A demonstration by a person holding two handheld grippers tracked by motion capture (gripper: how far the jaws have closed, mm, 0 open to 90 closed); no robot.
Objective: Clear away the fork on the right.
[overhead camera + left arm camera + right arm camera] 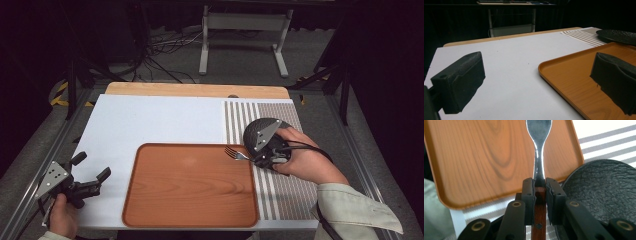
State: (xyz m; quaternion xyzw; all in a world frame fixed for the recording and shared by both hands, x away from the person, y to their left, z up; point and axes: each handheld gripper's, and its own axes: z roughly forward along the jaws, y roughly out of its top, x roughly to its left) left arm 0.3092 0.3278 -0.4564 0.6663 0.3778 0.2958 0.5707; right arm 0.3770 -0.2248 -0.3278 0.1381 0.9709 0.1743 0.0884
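Note:
A metal fork point(234, 152) with a dark wooden handle point(539, 218) is clamped in my right gripper point(250, 156), its tines reaching over the right rim of an orange-brown wooden tray point(190, 185). In the right gripper view the jaws press on the fork's neck point(539, 165) above the tray point(481, 157). A black textured plate point(604, 187) lies just beside and below this gripper on the striped mat point(280, 185). My left gripper point(92, 166) stands open over the white mat's left edge, with nothing between its fingers point(459, 82), and the tray point(574, 82) lies to its right.
A white mat point(150, 120) covers most of the wooden table point(195, 90). The black plate point(619, 36) shows beyond the tray's far corner. Cables and a white metal frame point(245, 30) are on the floor behind the table.

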